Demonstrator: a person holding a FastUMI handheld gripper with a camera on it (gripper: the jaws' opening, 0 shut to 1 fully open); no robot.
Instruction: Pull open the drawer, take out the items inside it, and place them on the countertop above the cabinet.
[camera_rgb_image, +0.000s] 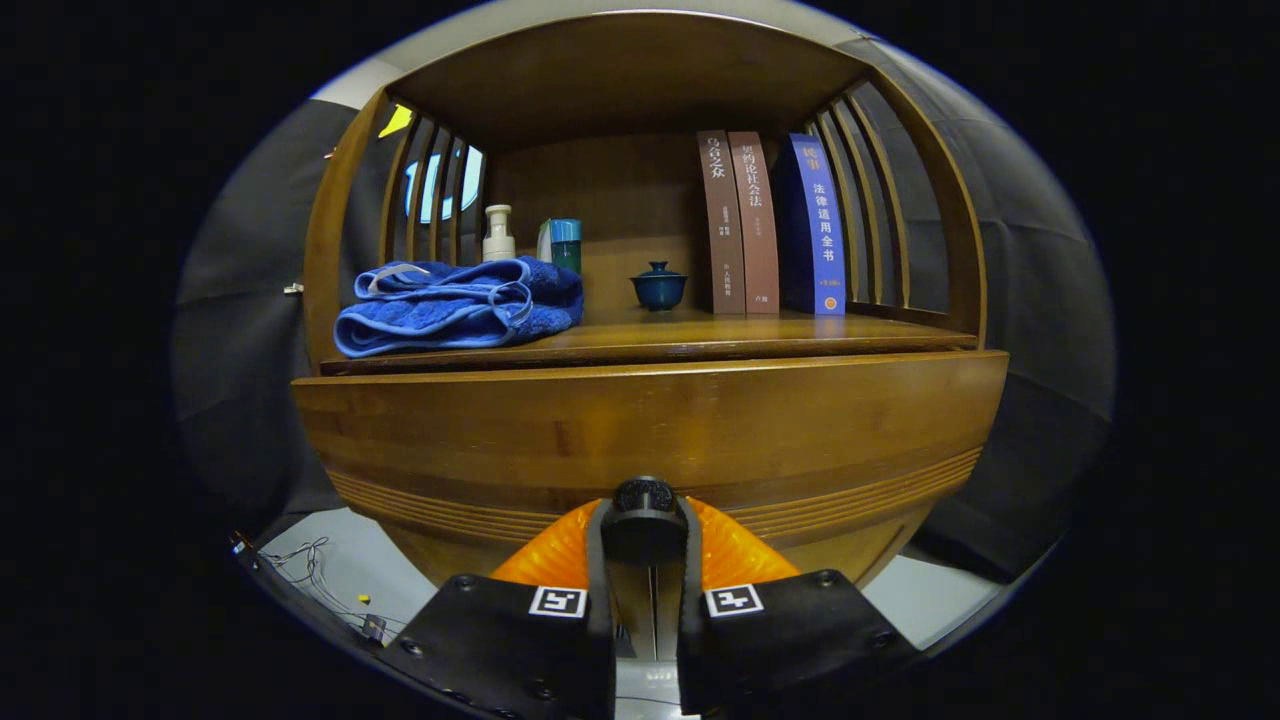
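Your tongs sit closed around the dark round knob of the drawer, one finger on each side of it and both seeming to press on it, though the knob hides the contact faces, so the grip is likely rather than certain. The drawer is directly ahead of you: a broad wooden front in warm brown, with a smooth upper band and a set of fine horizontal grooves running across its lower part. Its top edge lies close under the worktop and no gap showing the inside is visible, so its contents stay hidden from you.

Above it, the worktop carries a folded blue towel near the left side, with a pale pump bottle and a teal-capped container behind it. Near the middle stands a small dark blue lidded cup. To its right three books stand upright against each other: two brown ones and a blue one. Slatted wooden sides and a wooden top close in that space. On the pale floor below left lies a loose thin wire.
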